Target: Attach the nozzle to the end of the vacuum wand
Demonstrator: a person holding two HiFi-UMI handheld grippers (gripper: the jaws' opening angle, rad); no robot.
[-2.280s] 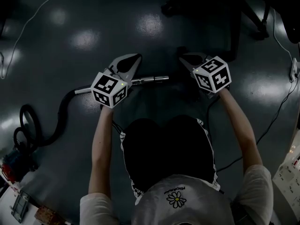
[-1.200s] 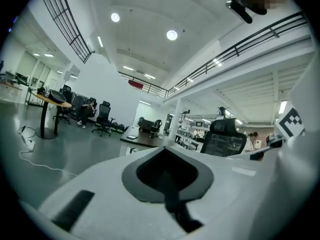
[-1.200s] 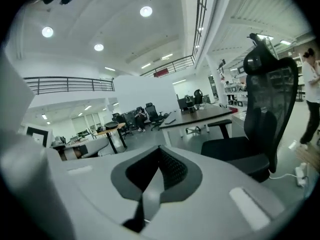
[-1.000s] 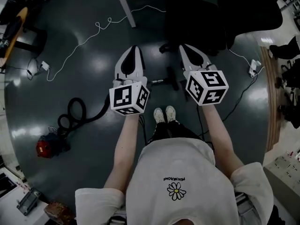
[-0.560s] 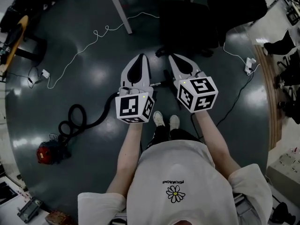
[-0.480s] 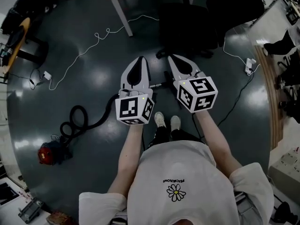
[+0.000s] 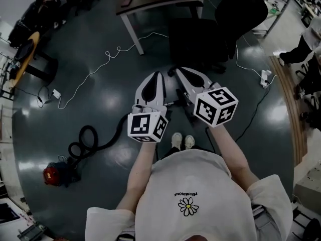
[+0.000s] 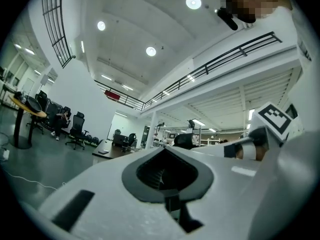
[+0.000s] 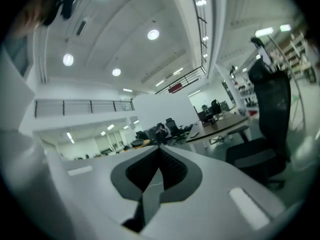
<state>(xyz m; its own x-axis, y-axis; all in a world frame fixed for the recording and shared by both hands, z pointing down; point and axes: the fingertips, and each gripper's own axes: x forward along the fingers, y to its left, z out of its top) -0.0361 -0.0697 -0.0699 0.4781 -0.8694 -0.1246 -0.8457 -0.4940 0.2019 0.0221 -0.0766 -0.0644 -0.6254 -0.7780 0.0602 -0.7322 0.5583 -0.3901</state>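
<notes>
The vacuum lies on the dark floor below me: red body [image 7: 54,173], coiled black hose [image 7: 95,138], and a short bit of the metal wand [image 7: 172,103] showing between my two grippers. A dark nozzle piece [image 7: 182,97] lies at the wand's end, mostly hidden by the right gripper, and I cannot tell how it sits on the wand. My left gripper [image 7: 158,75] and right gripper [image 7: 176,70] are held high above the floor, side by side, pointing outward. Both are shut with nothing between the jaws, as the left gripper view [image 8: 164,151] and right gripper view [image 9: 159,149] show.
A brown table [image 7: 160,1] and a black office chair [image 7: 200,39] stand ahead. A white cable [image 7: 100,67] runs over the floor at left, a power strip [image 7: 265,77] lies at right. My shoes [image 7: 181,140] are just behind the wand.
Both grippers have risen away from the floor and drawn closer together. The view has pulled back, showing more of the room. Wand and vacuum stay on the floor.
</notes>
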